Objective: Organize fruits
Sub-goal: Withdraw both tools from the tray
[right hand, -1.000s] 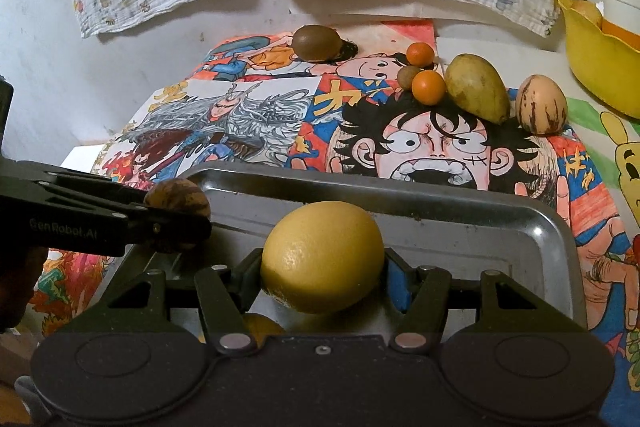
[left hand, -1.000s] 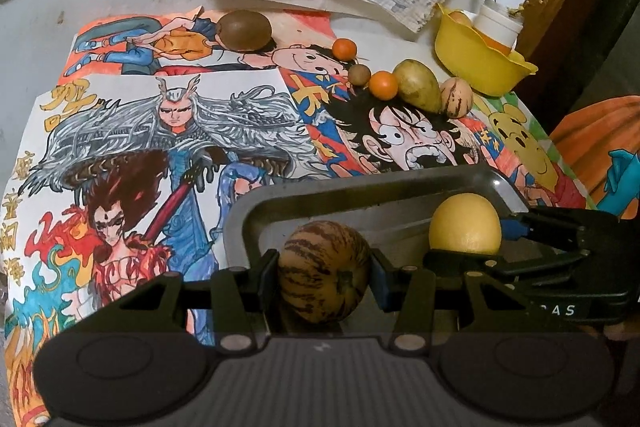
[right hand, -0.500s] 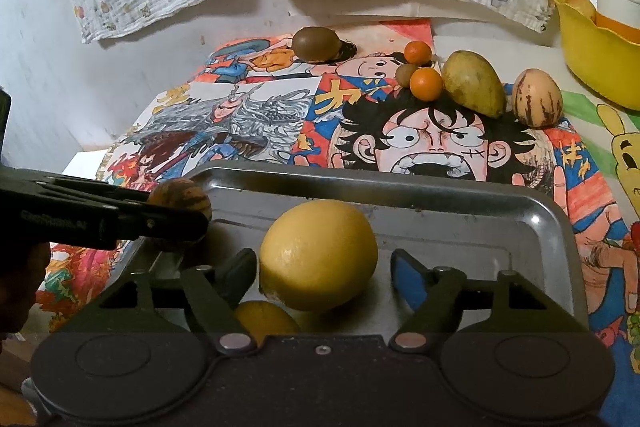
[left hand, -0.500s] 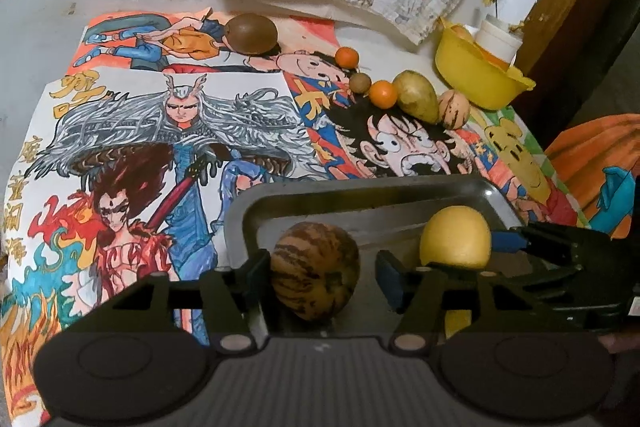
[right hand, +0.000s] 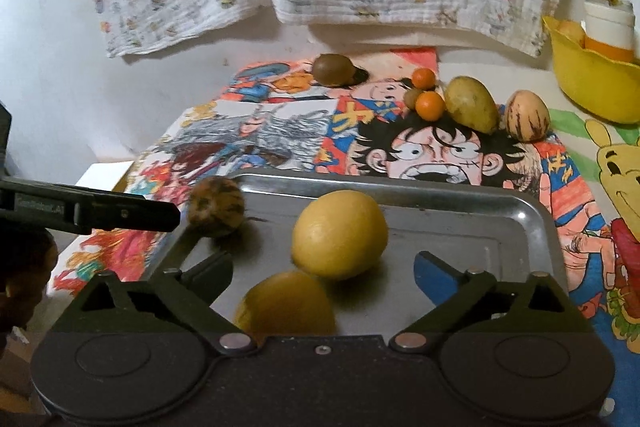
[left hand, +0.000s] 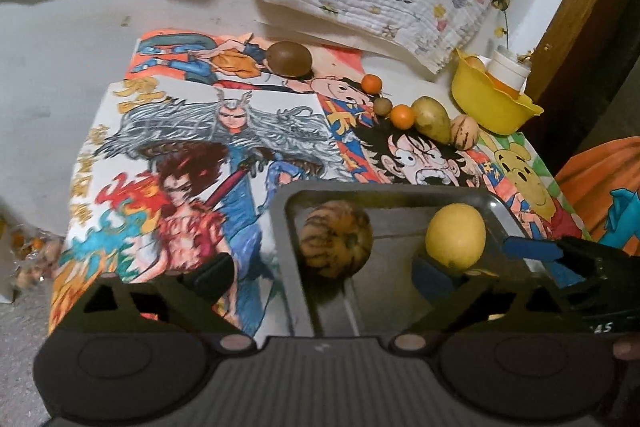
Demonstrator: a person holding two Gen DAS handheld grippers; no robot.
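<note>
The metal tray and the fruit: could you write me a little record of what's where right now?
tray: metal, on the cartoon mat
in tray: striped fruit, two yellow fruits
still on mat: brown fruit, two small oranges, green fruit, striped egg-shaped fruit
yellow bowl: far right
left gripper: open, holds nothing
right gripper: open, holds nothing

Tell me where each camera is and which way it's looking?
Left wrist: sits on the left gripper, looking forward over the metal tray at the striped fruit; its own open fingers show, and the right gripper beside it.
Right wrist: sits on the right gripper, looking forward at the yellow fruit; its own open fingers show, with the left gripper reaching in.
Both share the tray, both fruits, and the fruit row on the drawings.
</note>
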